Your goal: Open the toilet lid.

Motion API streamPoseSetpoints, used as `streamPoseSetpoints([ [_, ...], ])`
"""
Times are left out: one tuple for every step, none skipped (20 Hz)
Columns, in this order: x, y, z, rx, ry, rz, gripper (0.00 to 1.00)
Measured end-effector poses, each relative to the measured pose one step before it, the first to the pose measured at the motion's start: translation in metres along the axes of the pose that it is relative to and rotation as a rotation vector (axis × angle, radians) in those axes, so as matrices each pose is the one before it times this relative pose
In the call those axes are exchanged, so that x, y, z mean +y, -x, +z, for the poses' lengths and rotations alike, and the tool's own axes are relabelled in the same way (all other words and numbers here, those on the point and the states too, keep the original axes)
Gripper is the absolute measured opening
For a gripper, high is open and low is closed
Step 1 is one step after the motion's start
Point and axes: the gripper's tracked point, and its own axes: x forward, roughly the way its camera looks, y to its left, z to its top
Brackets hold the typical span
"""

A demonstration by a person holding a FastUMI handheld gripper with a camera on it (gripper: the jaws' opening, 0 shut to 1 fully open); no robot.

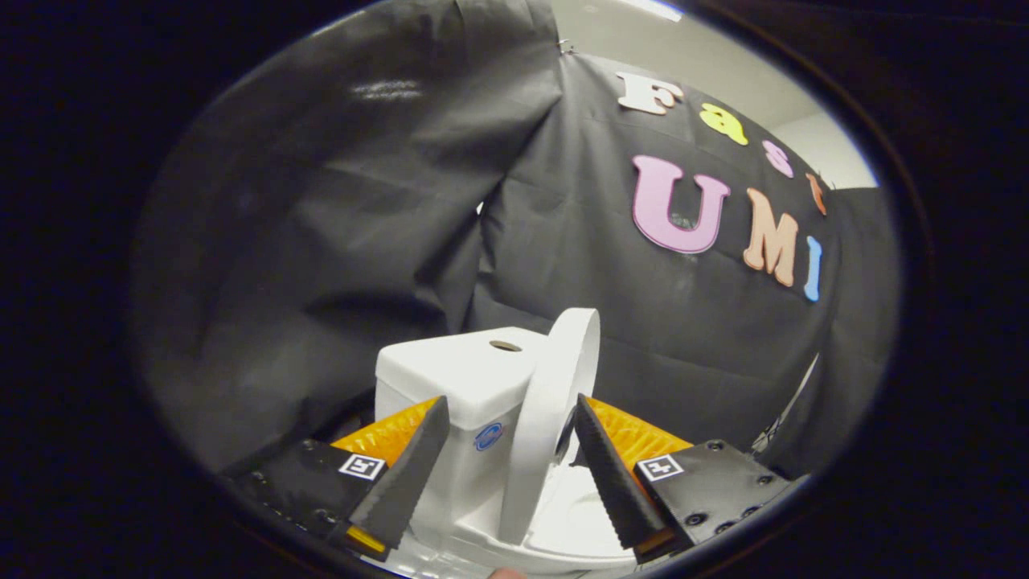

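Note:
A small white toilet stands just ahead of my fingers. Its lid (555, 402) is raised upright, seen edge-on, and leans back toward the white tank (462, 374), which has a round hole on top. The bowl rim (579, 523) lies low between my fingers. My gripper (508, 414) is open, and the upright lid stands in the gap between the fingertips. The right fingertip (591, 438) is very close to the lid's edge; whether it touches I cannot tell. The left fingertip (426, 434) sits in front of the tank, apart from the lid.
Black cloth walls the booth behind and on both sides of the toilet. A fingertip of a person (508, 573) shows just under the bowl. A strip of pale wall (828, 149) shows above the cloth beyond the toilet.

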Motion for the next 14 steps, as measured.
streamPoseSetpoints([
  [0.00923,0.00098,0.00519,0.00183,-0.02151,0.08233,0.98],
  [0.00794,0.00166,0.00412,0.01071,-0.02299,0.07423,0.98],
  [0.00322,0.00164,0.00256,0.02340,-0.02647,0.05306,0.98],
  [0.00016,0.00325,-0.00057,0.03195,-0.02937,0.03662,0.98],
  [-0.00186,0.00224,-0.00122,0.02660,-0.02842,0.01088,0.97],
  [-0.00267,0.00320,0.00023,0.00846,-0.02078,-0.00203,0.97],
  [-0.00681,0.00497,0.00237,0.00055,-0.01361,-0.01058,0.97],
  [-0.00611,0.00850,0.00205,-0.00426,-0.01271,-0.00215,0.98],
  [-0.01073,0.00894,0.00201,-0.01665,-0.01593,-0.00905,0.98],
  [-0.00828,0.00941,0.00241,-0.01605,-0.01857,-0.00958,0.98],
  [-0.00921,0.00621,0.00332,-0.01636,-0.02021,-0.01465,0.98],
  [-0.01108,0.00678,0.00407,-0.01731,-0.02024,-0.01425,0.98],
  [-0.00796,0.01188,0.00357,-0.02117,-0.01610,-0.01619,0.97],
  [-0.01126,0.01099,0.00411,-0.02118,-0.01282,-0.01554,0.97],
])
